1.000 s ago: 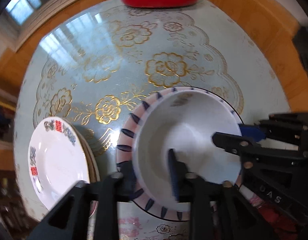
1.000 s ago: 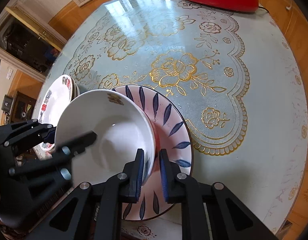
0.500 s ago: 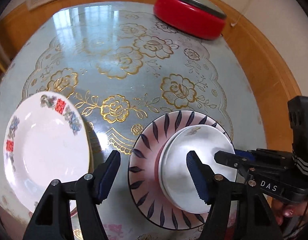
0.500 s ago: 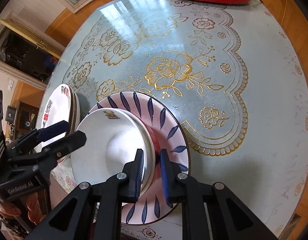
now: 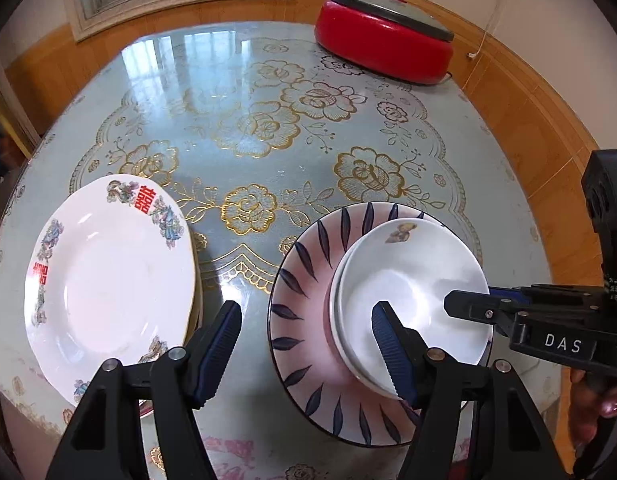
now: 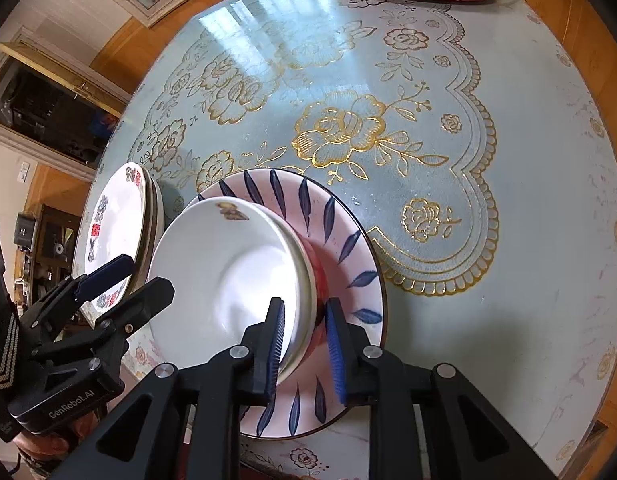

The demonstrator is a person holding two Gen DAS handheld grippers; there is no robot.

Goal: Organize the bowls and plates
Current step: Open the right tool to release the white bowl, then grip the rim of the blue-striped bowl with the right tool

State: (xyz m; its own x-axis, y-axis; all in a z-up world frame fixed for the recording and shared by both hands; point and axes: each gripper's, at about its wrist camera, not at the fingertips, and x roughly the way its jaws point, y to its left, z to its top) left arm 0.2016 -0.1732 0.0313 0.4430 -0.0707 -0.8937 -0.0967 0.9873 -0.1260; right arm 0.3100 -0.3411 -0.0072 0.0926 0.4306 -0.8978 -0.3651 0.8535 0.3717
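So the white bowl (image 5: 412,280) sits mouth-up inside the big pink plate with dark blue leaf strokes (image 5: 304,280), pushed toward that plate's right side in the left wrist view rather than centred. It's round, so no real long axis, but it has a small gold-brown motif on the inner wall at the far edge, pointing away from both cameras. It looks like there's a second white rim just under it, so possibly two bowls nested, can't say for sure. The right gripper (image 6: 304,344) has its blue-padded fingers straddling the bowl's near rim, one inside and one outside, with a visible gap on the outer side, so it's partly open and not squeezing anything. The left gripper (image 5: 308,340) is spread wide and holds nothing, hanging above the near edge of the patterned plate. Off to the left there's a stack of white floral plates with red characters (image 5: 108,280), all on the pale blue table with gold flowers (image 5: 268,128), and a red cooker (image 5: 384,44) at the far edge.
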